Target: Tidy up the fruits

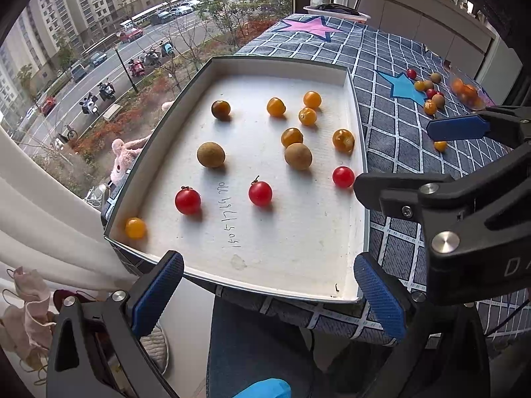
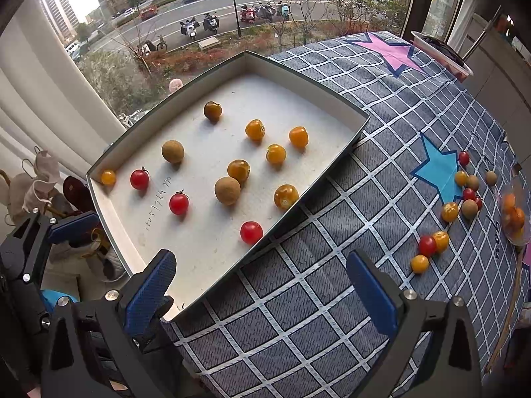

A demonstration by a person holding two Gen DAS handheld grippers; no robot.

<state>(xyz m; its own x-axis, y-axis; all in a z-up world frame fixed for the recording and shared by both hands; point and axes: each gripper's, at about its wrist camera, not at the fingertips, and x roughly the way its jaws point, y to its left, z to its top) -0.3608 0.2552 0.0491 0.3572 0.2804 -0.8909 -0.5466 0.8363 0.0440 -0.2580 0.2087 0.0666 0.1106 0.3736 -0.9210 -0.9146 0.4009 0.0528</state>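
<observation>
Thirteen small fruits lie loose in the white tray [image 2: 345, 126], centre of the right wrist view: three red cherry tomatoes, several yellow-orange ones, two brown longan-like fruits, one dark tomato near the tray's far end. One yellow tomato [image 1: 135, 228] sits tucked in the tray's lower-left corner in the left wrist view. None touch, bar one brown fruit close against an orange one mid-tray.

Still out: a loose scatter of fruit [image 2: 449, 211] on the checked cloth at right of frame, roughly a dozen pieces, red, yellow and brown mixed, near the blue star patch [image 2: 438, 167]. More orange fruit sits in a clear container [image 2: 514, 219] at the right edge; count unclear. Judged about half done.

Left gripper [image 1: 268, 295] hangs over the tray's near edge, fingers [image 1: 156, 293] spread wide, holding nothing. Right gripper [image 2: 262, 293] likewise agape and empty, low centre, over cloth just beside the tray's near corner.

Surroundings: window and curtain at upper left, a basin [image 2: 441, 53] at upper right. Nothing lies between the right gripper and the scattered fruit; the tray's wall is the only lip to clear.
</observation>
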